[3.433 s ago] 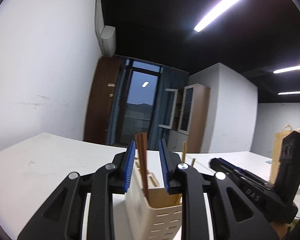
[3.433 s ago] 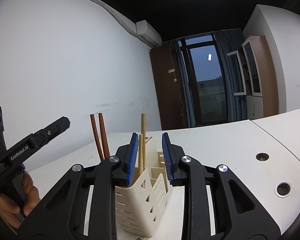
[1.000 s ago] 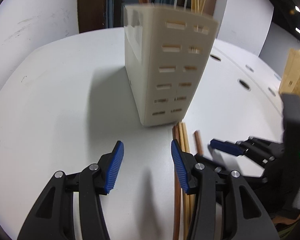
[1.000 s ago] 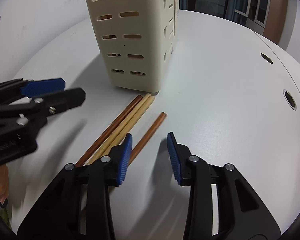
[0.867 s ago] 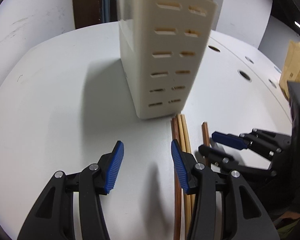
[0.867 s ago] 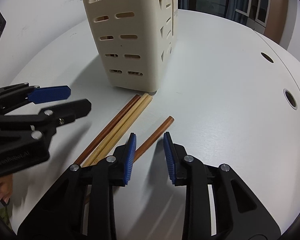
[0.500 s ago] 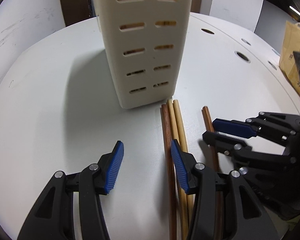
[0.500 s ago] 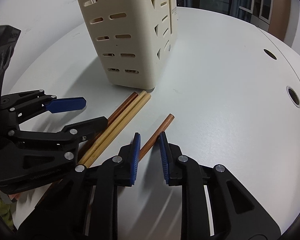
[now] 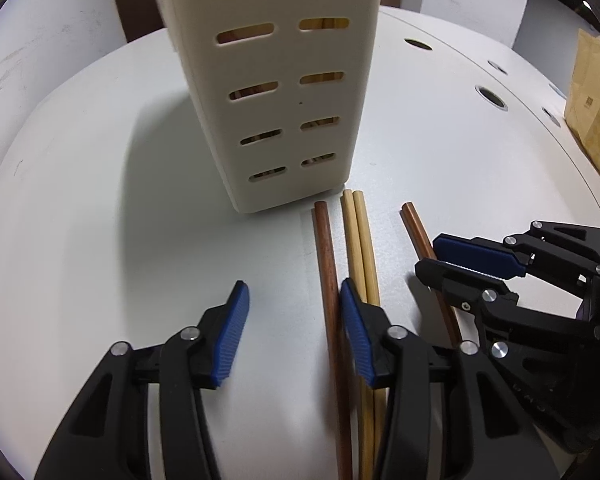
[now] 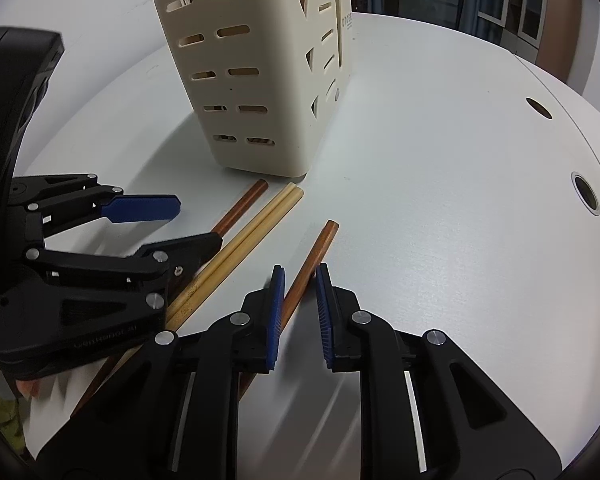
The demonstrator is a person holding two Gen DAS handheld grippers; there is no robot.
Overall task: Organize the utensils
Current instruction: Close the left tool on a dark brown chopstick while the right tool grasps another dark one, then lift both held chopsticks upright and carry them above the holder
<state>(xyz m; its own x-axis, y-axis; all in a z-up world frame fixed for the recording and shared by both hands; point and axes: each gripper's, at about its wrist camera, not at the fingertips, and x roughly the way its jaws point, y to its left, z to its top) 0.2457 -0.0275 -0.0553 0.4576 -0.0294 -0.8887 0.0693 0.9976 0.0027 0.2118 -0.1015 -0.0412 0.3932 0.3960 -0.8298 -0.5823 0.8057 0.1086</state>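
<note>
A cream slotted utensil holder (image 9: 276,100) (image 10: 252,80) stands on the white table (image 9: 80,240), with chopsticks visible through its slots. In front of it lie a dark brown chopstick (image 9: 326,264) (image 10: 244,204), two light bamboo chopsticks (image 9: 358,240) (image 10: 268,216) and a reddish chopstick (image 9: 418,232) (image 10: 320,248). My left gripper (image 9: 294,304) (image 10: 198,224) hangs low over the table, its jaws closing, with the dark chopstick just inside its right pad. My right gripper (image 10: 300,280) (image 9: 436,256) straddles the reddish chopstick, its jaws closing with a small gap still showing beside the stick.
A brown paper bag (image 9: 592,92) stands at the far right. Round cable holes (image 9: 490,98) (image 10: 586,196) dot the table behind and to the right. A hand (image 10: 24,388) holds the left gripper at the lower left.
Both grippers came down from above the holder to the chopsticks on the table. The right jaws narrowed around the reddish chopstick. The left gripper shifted right to the dark chopstick and narrowed slightly.
</note>
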